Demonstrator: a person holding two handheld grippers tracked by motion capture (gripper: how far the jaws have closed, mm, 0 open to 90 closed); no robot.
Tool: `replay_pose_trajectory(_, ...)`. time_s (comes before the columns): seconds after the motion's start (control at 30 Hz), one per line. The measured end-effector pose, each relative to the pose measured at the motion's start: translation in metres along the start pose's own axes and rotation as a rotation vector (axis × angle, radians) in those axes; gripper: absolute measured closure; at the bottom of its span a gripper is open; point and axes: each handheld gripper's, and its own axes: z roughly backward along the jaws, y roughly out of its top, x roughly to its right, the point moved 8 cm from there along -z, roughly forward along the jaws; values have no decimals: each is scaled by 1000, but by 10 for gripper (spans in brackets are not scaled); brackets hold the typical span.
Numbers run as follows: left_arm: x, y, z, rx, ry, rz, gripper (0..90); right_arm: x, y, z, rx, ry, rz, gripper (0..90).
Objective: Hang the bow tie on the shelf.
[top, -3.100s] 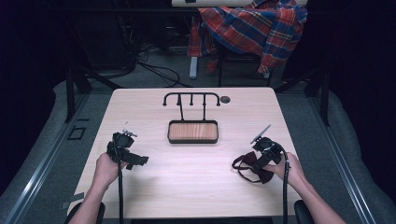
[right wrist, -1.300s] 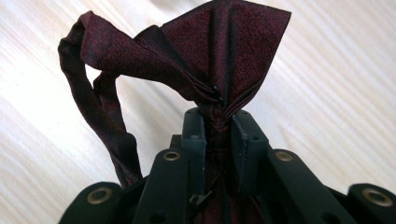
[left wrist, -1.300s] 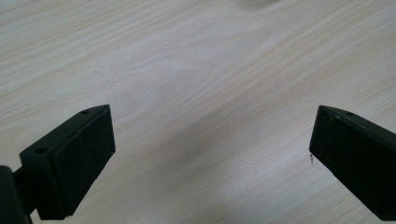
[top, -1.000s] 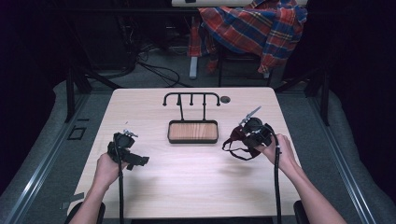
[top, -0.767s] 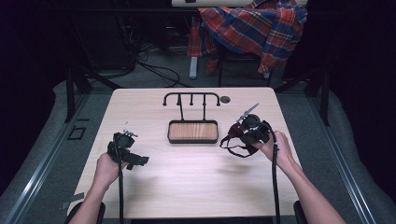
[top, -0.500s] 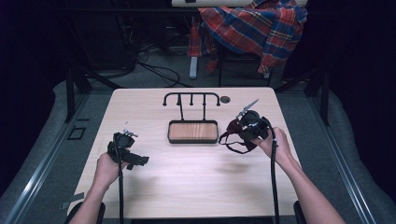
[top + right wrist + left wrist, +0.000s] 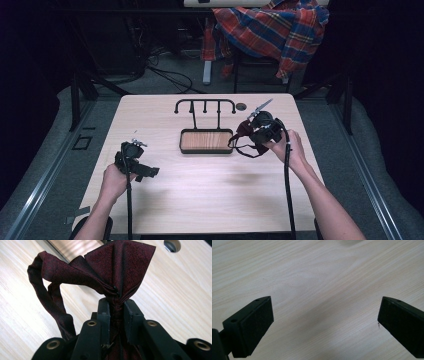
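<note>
In the right gripper view, the right gripper (image 7: 116,307) has its two black jaws squeezed tight on the middle knot of a dark red bow tie (image 7: 120,267). The wide cloth of the bow fans out above the jaws. A thin strap of the same cloth loops off to one side and hangs down. That view shows the folds and little stitches in the cloth, which the high view is too far off to show.

In the left gripper view, the left gripper (image 7: 324,322) has its jaws spread wide apart, with nothing between them. Under them is the pale wooden table (image 7: 317,277).

The high view shows what the close views cannot: where everything sits. The left gripper (image 7: 134,162) is at the near left part of the table (image 7: 210,200), in the person's left hand (image 7: 114,181). The right gripper (image 7: 262,129) is farther back on the right, held up above the table with the bow tie (image 7: 245,140) dangling from it, just beside a small wooden tray (image 7: 206,141). A black rack (image 7: 205,104) with hooks stands behind the tray. Far back, off the table, a plaid shirt (image 7: 272,30) hangs over a chair.
</note>
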Motion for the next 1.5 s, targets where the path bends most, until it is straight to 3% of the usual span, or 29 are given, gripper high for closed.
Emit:
replay_pose_trajectory(0.43,-1,0,0,0,-4,0,2,8,26,3,64,-18,-7,770)
replay_pose_trajectory(0.67,-1,0,0,3,-3,-2,2,7,29,9,90,-33,-8,770)
replay_pose_trajectory(1.2,0,0,0,4,-4,-2,2,21,51,26,173,-85,-81,770)
replay_pose_trajectory(1.5,-1,0,0,2,-6,-4,2,29,69,20,199,-98,-117,770)
